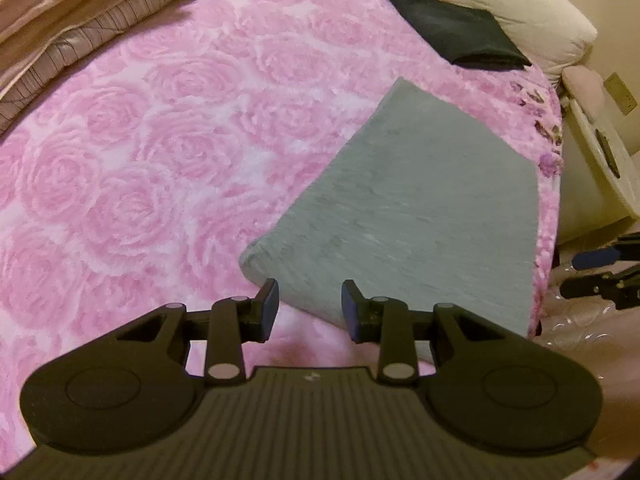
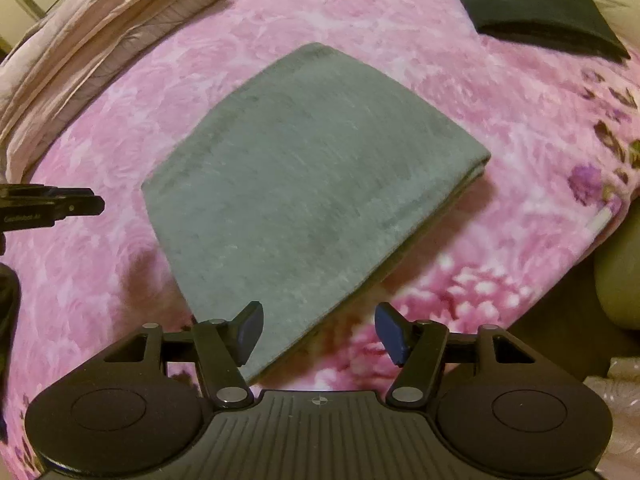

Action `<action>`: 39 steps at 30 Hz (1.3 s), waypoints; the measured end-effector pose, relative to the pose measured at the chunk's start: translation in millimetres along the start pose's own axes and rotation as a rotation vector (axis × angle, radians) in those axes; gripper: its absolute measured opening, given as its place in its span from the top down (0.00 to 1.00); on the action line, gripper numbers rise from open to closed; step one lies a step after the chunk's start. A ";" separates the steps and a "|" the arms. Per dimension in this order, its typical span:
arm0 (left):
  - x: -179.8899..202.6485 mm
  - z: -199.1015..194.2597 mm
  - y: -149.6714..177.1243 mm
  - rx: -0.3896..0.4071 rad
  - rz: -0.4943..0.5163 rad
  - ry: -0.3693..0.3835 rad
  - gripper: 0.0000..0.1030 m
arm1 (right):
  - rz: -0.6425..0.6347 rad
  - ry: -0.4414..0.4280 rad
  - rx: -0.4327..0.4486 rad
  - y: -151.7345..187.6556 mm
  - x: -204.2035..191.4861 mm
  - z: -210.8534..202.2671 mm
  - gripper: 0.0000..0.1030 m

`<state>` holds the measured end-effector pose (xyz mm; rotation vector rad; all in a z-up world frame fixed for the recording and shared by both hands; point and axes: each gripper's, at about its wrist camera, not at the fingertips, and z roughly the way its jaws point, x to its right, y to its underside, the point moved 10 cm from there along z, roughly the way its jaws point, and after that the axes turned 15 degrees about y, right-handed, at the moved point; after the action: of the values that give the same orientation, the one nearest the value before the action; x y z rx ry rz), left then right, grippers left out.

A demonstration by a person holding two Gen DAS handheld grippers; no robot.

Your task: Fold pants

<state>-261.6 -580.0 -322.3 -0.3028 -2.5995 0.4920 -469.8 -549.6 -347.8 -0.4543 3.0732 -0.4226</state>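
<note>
Grey knit pants [image 2: 312, 184] folded into a thick soft rectangle, flat on fuzzy pink rose-pattern bed blanket [image 1: 152, 152]. Left gripper [image 1: 310, 308] and right gripper [image 2: 320, 330] both spread, empty, near its edge.

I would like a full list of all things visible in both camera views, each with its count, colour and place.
folded pants: one, grey, flat on the blanket, just ahead of both grippers
folded garment: one, black, farther back on the blanket, by the pillow
blanket: one, pink with rose pattern, covering the bed
pillow: one, cream, at the far right edge of the bed
bedding: one bunched heap, beige-pink, far left of the bed
left gripper: one, black with blue pads, open, at the near edge of the pants
right gripper: one, black with blue pads, open, over the near corner of the pants
</note>
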 end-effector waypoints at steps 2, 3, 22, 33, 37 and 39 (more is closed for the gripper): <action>6.1 -4.7 1.9 0.007 -0.005 -0.006 0.72 | -0.029 -0.004 0.004 -2.8 -0.2 -3.2 0.42; 8.5 -6.1 3.0 0.012 -0.012 -0.009 0.72 | -0.046 -0.005 0.005 -4.5 0.5 -3.2 0.42; 131.0 33.5 30.5 0.112 -0.169 -0.403 0.34 | -1.270 -0.064 0.480 -21.8 65.4 20.6 0.26; 221.2 123.7 49.3 0.017 0.120 -0.570 0.15 | -1.817 -0.011 0.831 11.0 51.8 91.5 0.30; 230.1 145.3 54.7 -0.010 0.194 -0.624 0.10 | -1.875 0.003 0.894 2.5 46.8 99.1 0.74; 233.3 158.5 55.3 -0.027 0.242 -0.647 0.10 | -1.803 -0.073 0.813 -13.9 42.4 89.0 0.84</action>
<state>-533.7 -506.5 -378.9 -0.5473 -3.2140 0.7371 -502.5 -597.9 -428.5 -2.6401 1.2146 -1.3003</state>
